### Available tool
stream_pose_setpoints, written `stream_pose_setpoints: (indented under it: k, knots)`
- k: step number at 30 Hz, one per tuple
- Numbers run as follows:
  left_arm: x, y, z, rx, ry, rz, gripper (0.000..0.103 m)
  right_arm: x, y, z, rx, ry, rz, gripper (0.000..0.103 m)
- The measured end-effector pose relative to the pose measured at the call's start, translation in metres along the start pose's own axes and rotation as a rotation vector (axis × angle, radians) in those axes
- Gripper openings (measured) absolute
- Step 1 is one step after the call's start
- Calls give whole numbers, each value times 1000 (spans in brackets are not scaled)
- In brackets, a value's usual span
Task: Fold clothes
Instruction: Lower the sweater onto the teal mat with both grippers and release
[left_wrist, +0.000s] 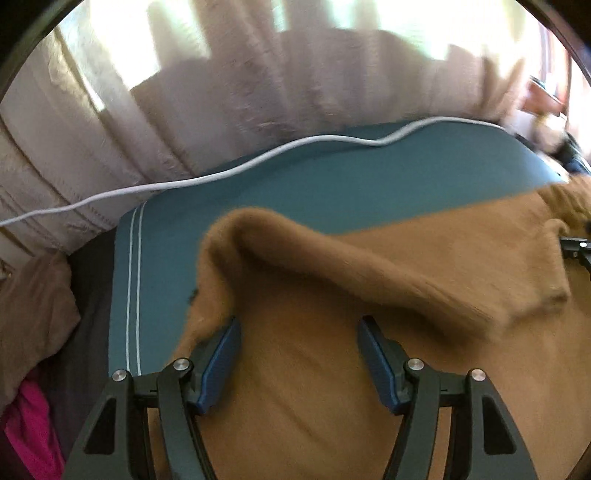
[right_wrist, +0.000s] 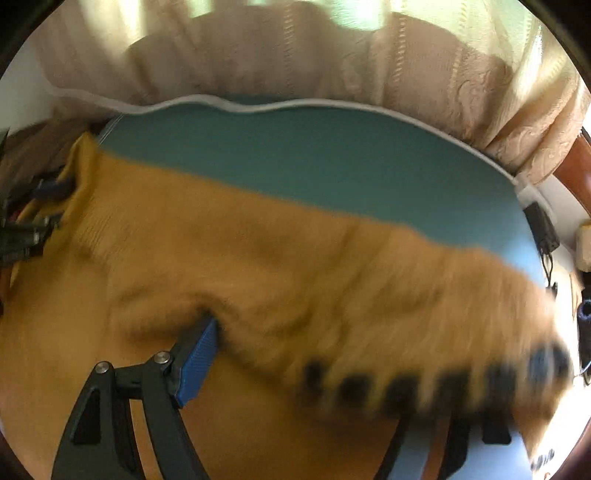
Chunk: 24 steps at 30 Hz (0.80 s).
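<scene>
A tan sweater (right_wrist: 258, 258) lies across a teal mat (right_wrist: 314, 158), blurred. The right gripper (right_wrist: 310, 354) stands over it – left finger (right_wrist: 195, 354) blue-padded and clear, the right one hidden under a sweater fold with dark markings. Beyond the mat – a white cable (right_wrist: 258, 107), then curtains (right_wrist: 406, 62)

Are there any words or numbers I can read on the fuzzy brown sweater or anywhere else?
None can be read.
Fuzzy tan-brown knit sweater: a row of dark marks along one edge, too blurred to tell whether it is lettering or a pattern.
Teal padded table top: only two pale stripes, no writing.
</scene>
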<state>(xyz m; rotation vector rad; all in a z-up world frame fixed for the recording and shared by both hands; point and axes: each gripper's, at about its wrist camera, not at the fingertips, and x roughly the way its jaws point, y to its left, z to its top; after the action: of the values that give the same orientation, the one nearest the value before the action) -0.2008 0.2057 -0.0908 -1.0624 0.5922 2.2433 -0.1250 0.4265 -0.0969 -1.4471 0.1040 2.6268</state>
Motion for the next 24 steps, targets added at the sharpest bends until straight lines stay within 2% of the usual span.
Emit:
stream_pose_setpoints:
  k: [2,4,7,11,15,17,20,23,24]
  knots:
    - [10,8,12,-38,-2,17,67,7,-3,20,38,-37,-41,78]
    - [19,15,24,-75,-2,26,67,14,-14,38,111,-74,-47,78]
    - [31,27,34,-127,11,13,67,25,-38,56,279,-114,7,78]
    - [39,41,36,-205,21,-29,67,25,-58,65,426,-186,39,78]
    - [40,37,36,-176,20,-19,67,29,-51,73,364,-167,-18,78]
    - [38,38,36,-173,14,-23,67,22,-33,75,295,-174,-41,78]
    - [35,41,36,-181,5,-43,67,10,9,77,142,-197,-8,78]
    - [22,46,30,-188,-7,-59,67,29,40,76,32,-91,-14,78]
    - [12,47,25,-186,-14,-61,67,32,45,75,16,-91,-29,79]
